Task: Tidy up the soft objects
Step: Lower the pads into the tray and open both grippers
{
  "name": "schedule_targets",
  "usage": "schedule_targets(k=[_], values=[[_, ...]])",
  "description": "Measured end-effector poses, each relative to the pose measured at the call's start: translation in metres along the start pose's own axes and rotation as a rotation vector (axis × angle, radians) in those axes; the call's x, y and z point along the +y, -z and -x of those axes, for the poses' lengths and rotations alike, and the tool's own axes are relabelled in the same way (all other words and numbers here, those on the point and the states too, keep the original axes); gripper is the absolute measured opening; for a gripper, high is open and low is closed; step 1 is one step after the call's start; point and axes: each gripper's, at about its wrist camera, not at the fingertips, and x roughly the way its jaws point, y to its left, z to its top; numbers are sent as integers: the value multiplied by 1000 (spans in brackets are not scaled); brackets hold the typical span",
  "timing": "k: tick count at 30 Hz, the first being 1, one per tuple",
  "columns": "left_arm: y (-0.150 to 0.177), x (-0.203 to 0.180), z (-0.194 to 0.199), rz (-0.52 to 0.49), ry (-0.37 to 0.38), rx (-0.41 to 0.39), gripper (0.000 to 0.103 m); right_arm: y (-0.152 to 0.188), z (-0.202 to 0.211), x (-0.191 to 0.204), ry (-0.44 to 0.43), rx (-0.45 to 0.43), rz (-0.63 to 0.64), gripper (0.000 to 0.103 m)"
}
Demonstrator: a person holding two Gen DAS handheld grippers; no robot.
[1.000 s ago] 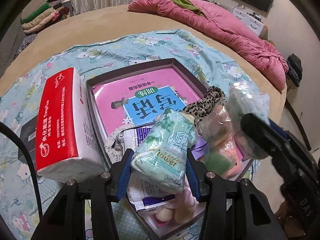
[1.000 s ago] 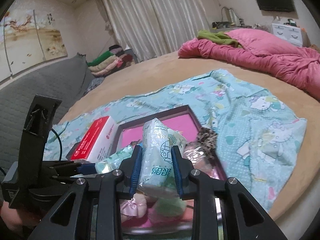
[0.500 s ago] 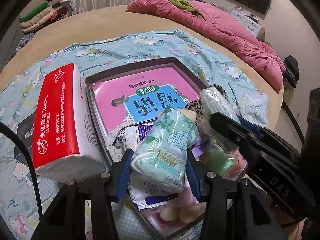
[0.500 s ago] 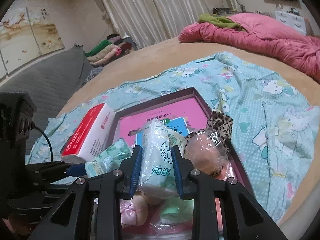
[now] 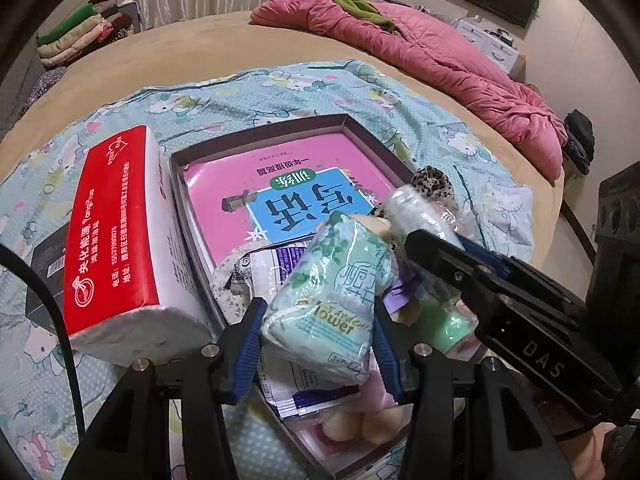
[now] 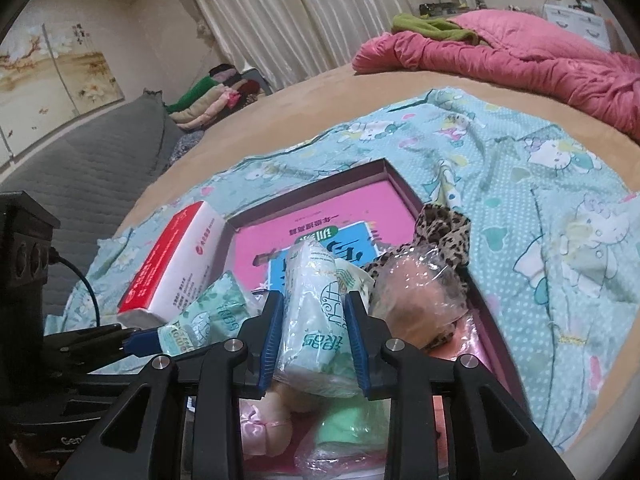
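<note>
Bedroom scene: round tan bed (image 5: pixel 224 48) with a turquoise cartoon-cat sheet (image 5: pixel 248 92) spread over it, pale curtains (image 6: pixel 280 12) behind, a grey quilted sofa (image 6: pixel 80 168) and a painted panel (image 6: pixel 52 64) at far left. Going left to right on the sheet: one folded clothing stack (image 5: pixel 76 36) far back, one red-and-white tissue brick (image 5: pixel 116 232) lying just beside the left wall of one shallow dark-rimmed box (image 5: pixel 360 132), one pink-and-blue booklet (image 5: pixel 288 184) flat inside that box, one leopard-print scrunchie (image 6: pixel 440 232) at the box's right edge, one crumpled pink duvet (image 5: pixel 440 52) far right with one green cloth (image 5: pixel 352 0) on top. Two mint-green pocket tissue packs over the crowded near end of the box. Left gripper (image 5: pixel 316 344) clamped on the floral tissue pack (image 5: pixel 332 300), blue pads pressing both sides. Right gripper (image 6: pixel 314 344) around the second tissue pack (image 6: pixel 316 304), jaws just easing apart, pads touching its wrapper. Beneath both packs, small pink, green and clear-wrapped soft bundles, too jumbled to count.
</note>
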Motion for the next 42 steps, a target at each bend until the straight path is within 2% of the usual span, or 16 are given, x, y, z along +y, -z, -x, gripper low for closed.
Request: schedule_targets(k=[2,6,12,15,17,25,29,42], values=[[0,0,0,0,1,0,51,0,0,0,-11,-3,-6,35],[1,0,1,0,2,1,51,-1,4,2,-40,-24,-10,45],[2,-3,-1,-13,-9,-1,53,-2,10,3,-49,-46,-12,47],[1,-5,-1,-18,-11,4,53,-3,16,2,-44,-69,-12,48],[1,-7,-1,-18,-11,2,53,-4,20,1,-29,-83,-11,53],[0,-8,-3,-21,-18,11,56,-4,31,-2,7,-122,-12,62],[0,-10,-3,-34,-29,14,59,-2,36,-2,25,-133,-9,71],[1,-12,2,-43,-47,4,65,-1,47,-8,90,-165,-31,74]])
